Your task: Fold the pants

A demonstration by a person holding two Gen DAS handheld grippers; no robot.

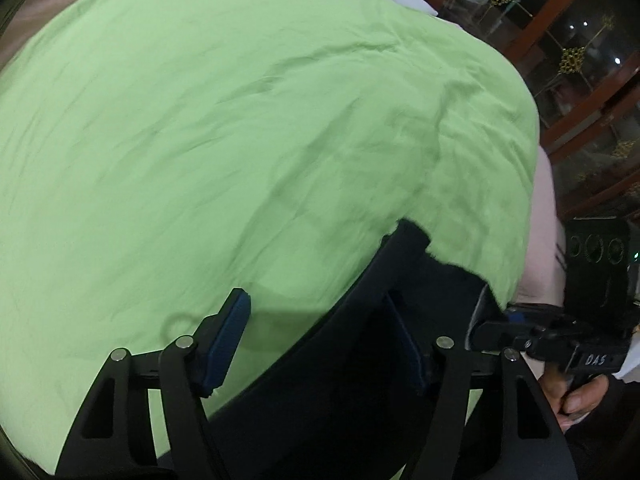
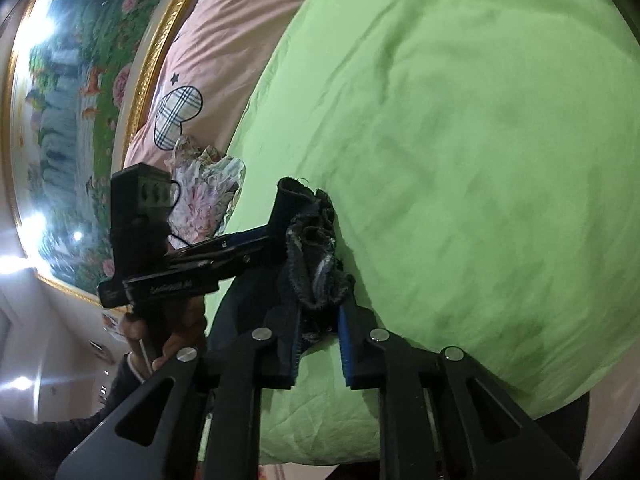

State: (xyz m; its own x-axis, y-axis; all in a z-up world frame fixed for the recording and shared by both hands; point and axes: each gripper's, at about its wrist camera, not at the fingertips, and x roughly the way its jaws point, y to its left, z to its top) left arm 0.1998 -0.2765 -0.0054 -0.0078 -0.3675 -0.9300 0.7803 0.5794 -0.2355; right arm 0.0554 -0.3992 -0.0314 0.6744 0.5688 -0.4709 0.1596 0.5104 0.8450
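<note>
Dark navy pants (image 1: 360, 360) hang over the near edge of a bed covered by a green sheet (image 1: 240, 140). In the left wrist view my left gripper (image 1: 320, 344) stands wide open, its right pad hidden behind the pants fabric. My right gripper (image 1: 496, 328) comes in from the right at the pants' edge. In the right wrist view my right gripper (image 2: 320, 344) is shut on a bunched, frayed end of the pants (image 2: 316, 256). My left gripper (image 2: 276, 228) reaches in from the left, touching the same bunch.
A pink quilt with plaid hearts (image 2: 208, 60) and a floral cloth (image 2: 204, 192) lie past the sheet. A gold-framed painting (image 2: 80, 120) hangs on the wall. A wooden glass cabinet (image 1: 580, 80) stands beyond the bed.
</note>
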